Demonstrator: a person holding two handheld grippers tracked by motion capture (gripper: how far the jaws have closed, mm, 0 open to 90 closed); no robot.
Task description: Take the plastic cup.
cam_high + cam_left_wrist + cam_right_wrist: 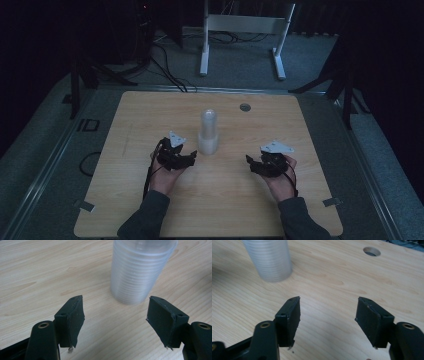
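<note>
A stack of clear plastic cups (208,132) stands upside down near the middle of the wooden table (145,205). My left gripper (192,156) rests just left of and nearer than the stack, jaws pointing toward it. In the left gripper view the cups (140,272) stand a little ahead of the left gripper (115,312), whose jaws are open with only bare wood between them. My right gripper (250,162) lies to the right of the stack, farther from it. In the right gripper view the right gripper (328,312) is open and holds nothing, with the cups (269,260) at the upper left.
A round cable hole (245,107) is set in the table's far side, also visible as the hole (372,251) ahead of the right jaws. Beyond the table a white metal frame (240,30) and cables (165,70) sit on the dim floor.
</note>
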